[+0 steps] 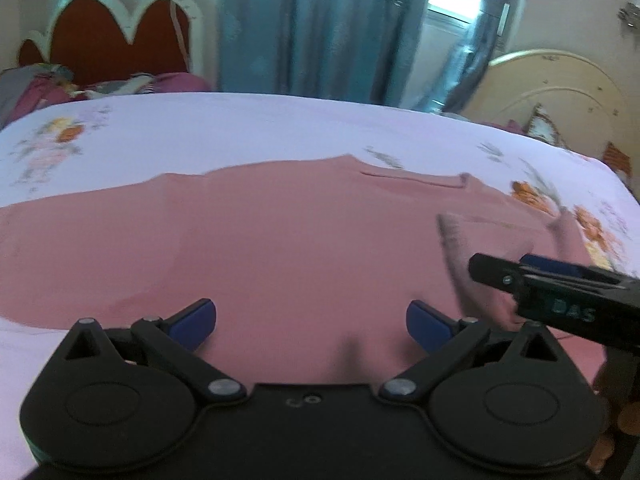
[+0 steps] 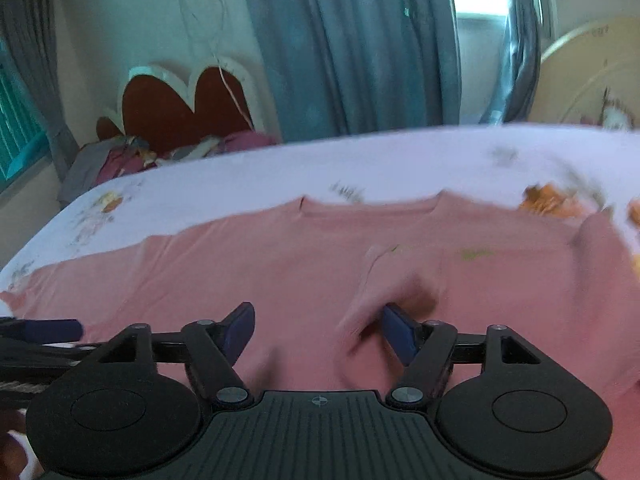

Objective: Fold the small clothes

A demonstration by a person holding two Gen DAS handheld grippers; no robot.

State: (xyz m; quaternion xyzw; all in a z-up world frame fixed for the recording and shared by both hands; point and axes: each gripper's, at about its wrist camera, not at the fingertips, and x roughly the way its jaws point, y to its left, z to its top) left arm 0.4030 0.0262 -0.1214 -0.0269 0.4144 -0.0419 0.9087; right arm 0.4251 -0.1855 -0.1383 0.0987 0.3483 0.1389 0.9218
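A pink garment (image 1: 260, 240) lies spread flat on the bed, neckline at the far edge; it also fills the right wrist view (image 2: 240, 264). My left gripper (image 1: 312, 320) hovers over its near part, open, nothing between the blue pads. My right gripper (image 2: 318, 328) is open too, its jaws wide apart. A blurred flap of the pink cloth (image 2: 376, 280) hangs loose against the inner side of its right finger, not pinched. In the left wrist view the right gripper (image 1: 500, 266) reaches in from the right, beside the blurred flap (image 1: 452, 240). The left gripper (image 2: 60, 332) shows at the left edge.
The bed has a pale sheet with flower prints (image 1: 240, 128). A red headboard with a white frame (image 1: 112, 40) and a heap of bedding (image 1: 40, 84) stand at the far left. Blue curtains (image 1: 320, 28) hang behind, and a cream headboard (image 1: 560, 92) is at the far right.
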